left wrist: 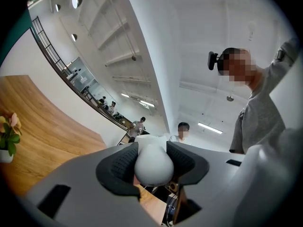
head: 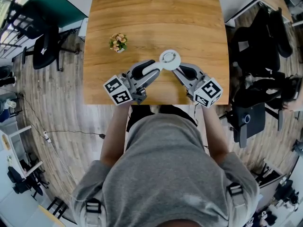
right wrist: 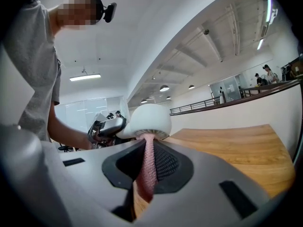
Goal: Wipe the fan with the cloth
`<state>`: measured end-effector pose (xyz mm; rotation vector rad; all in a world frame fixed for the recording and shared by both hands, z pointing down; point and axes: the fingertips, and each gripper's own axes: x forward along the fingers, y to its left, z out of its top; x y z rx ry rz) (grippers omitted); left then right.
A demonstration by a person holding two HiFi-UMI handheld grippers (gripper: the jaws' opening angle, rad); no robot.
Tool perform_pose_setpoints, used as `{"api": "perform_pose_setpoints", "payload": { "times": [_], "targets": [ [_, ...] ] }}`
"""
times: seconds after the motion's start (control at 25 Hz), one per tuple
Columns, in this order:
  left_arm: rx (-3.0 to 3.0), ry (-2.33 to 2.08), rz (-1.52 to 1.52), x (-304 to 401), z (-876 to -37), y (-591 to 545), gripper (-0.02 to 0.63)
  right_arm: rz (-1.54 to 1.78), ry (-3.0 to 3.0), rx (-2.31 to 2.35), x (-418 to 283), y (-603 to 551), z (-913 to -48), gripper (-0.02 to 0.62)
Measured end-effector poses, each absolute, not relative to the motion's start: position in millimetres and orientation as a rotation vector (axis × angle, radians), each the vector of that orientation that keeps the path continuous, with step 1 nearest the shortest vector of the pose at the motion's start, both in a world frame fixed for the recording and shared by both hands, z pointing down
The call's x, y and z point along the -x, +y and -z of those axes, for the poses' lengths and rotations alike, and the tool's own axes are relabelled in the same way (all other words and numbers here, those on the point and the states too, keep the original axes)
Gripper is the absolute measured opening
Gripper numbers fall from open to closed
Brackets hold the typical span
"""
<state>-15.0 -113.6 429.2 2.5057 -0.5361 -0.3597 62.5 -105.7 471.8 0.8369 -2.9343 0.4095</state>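
A small white fan [head: 169,58] is held over the wooden table [head: 156,13], with both grippers meeting at it. My left gripper [head: 158,65] is shut on the fan's rounded white body [left wrist: 152,167], which fills the gap between its dark pads [left wrist: 118,167]. My right gripper [head: 176,70] is shut on a pink cloth [right wrist: 147,167]. The cloth runs up from between the jaws and touches the underside of the fan's round head [right wrist: 149,119]. The left gripper [right wrist: 106,126] shows beyond the fan in the right gripper view.
A small pot of flowers [head: 118,42] stands on the table to the left of the grippers, also seen as flowers [left wrist: 8,136]. Office chairs stand off the table's right side [head: 258,46] and left side [head: 45,46]. The table's near edge lies just under the grippers.
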Motion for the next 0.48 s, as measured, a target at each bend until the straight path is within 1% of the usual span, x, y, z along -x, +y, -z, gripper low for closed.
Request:
{"api": "perform_pose_setpoints", "payload": {
  "times": [0.24, 0.48],
  "targets": [
    [-2.503, -0.56, 0.335, 19.9, -436.0, -110.6, 0.199, -0.407, -2.926, -0.923, -86.0, -116.5, -465.2, 0.043],
    [-2.504, -0.557, 0.339, 23.5, -434.3, -108.4, 0.199, -0.391, -2.939, -0.96, -90.9, -122.8, -453.7, 0.043]
  ]
}}
